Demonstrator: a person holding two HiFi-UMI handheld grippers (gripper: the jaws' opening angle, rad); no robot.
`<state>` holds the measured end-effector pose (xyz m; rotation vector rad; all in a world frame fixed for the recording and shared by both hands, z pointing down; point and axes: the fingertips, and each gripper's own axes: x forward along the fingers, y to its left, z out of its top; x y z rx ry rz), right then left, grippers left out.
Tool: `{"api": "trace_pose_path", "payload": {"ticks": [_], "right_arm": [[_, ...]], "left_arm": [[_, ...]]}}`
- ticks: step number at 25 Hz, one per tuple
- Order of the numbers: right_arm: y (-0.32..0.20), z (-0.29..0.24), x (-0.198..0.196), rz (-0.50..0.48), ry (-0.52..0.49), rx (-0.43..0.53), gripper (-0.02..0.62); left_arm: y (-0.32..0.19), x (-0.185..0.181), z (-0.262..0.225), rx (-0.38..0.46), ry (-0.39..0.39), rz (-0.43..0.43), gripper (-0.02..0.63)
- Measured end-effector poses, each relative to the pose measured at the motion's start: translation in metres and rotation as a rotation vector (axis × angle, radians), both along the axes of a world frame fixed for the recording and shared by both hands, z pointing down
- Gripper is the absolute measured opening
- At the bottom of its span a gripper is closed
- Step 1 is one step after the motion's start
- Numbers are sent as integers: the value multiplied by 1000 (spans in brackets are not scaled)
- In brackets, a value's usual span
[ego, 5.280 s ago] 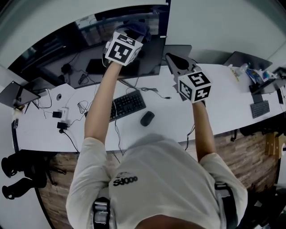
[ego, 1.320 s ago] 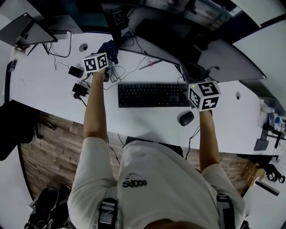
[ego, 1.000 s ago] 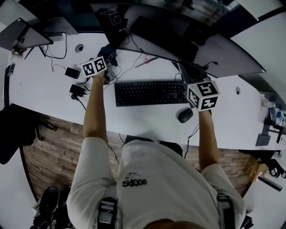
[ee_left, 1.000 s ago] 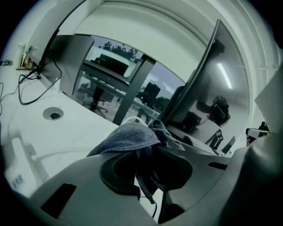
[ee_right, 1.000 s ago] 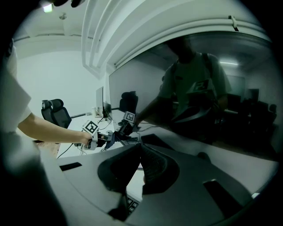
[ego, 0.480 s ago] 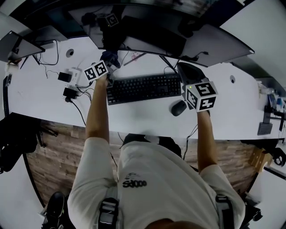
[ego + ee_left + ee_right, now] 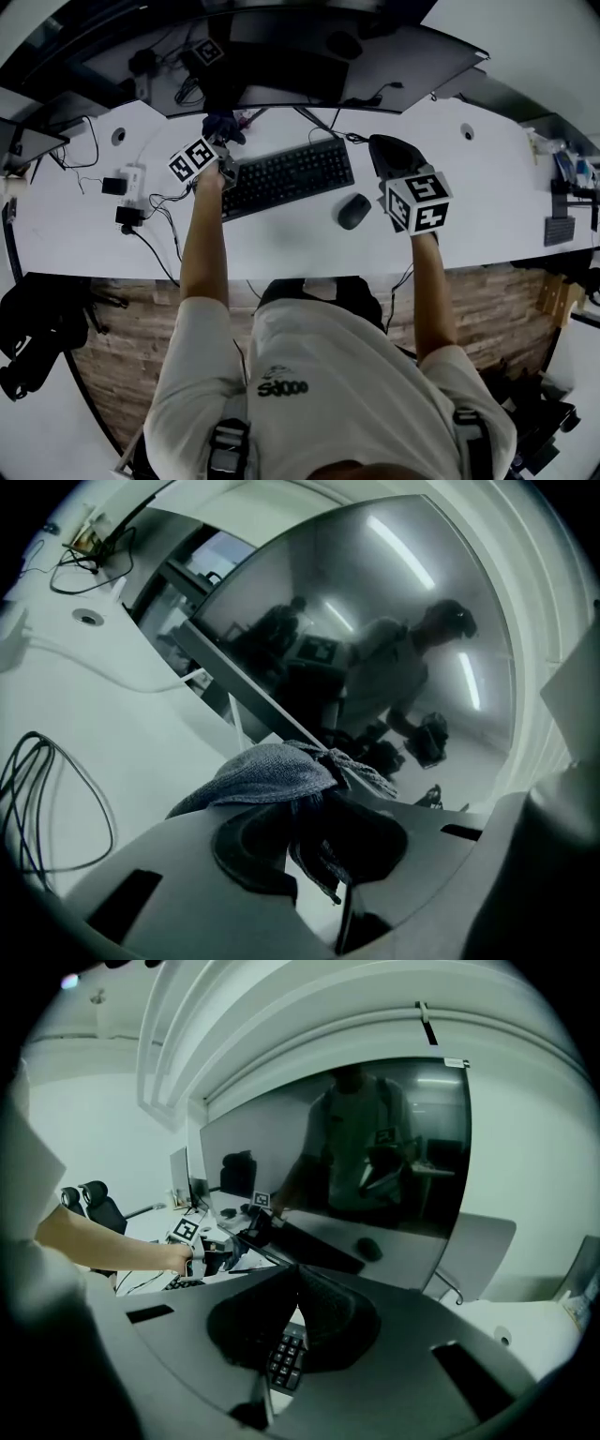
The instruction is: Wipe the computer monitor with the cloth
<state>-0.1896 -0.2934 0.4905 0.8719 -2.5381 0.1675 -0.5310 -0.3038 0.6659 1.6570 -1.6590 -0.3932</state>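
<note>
Keyboard (image 7: 286, 175) before monitor (image 7: 281, 66), mouse (image 7: 354, 211) right

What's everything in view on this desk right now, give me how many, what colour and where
monitor: one, dark curved screen, along the desk's back edge
keyboard: one, black, on the desk in front of the monitor
mouse: one, dark, right of the keyboard
cloth: one, grey-blue, bunched near the monitor's lower edge
cables and adapters: several, black and white, left part of the desk
desk: one, white
left gripper: one, grey, shut on the cloth
right gripper: one, grey, jaws together, empty, beside the mouse
</note>
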Motion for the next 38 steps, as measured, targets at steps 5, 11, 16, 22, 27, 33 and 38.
{"api": "trace_pose_path", "payload": {"ticks": [5,11,16,22,27,33,38], "right_arm": [[1,6,29,29,-17,-16,0],[-4,8,60,47,-13,-26,0],[-13,1,83,51,-10,-21,0],[-24,-1,114,55,-14,-23,0],[-32,0,139,56,-31,-31,0],[-42,1,174,78,-52,-37,0],[-56,4,208,90,-59,-44,0]], "left_arm": [[-10,35,2,-1,25,23,94],[-27,96,1,-18,17,139,94],[-37,127,0,-23,40,154,94],[-48,161,-1,-35,50,161,94],[-60,202,-2,-76,16,239,94],[-76,262,-1,-122,0,361,94],[-94,308,0,-120,15,375,94]]}}
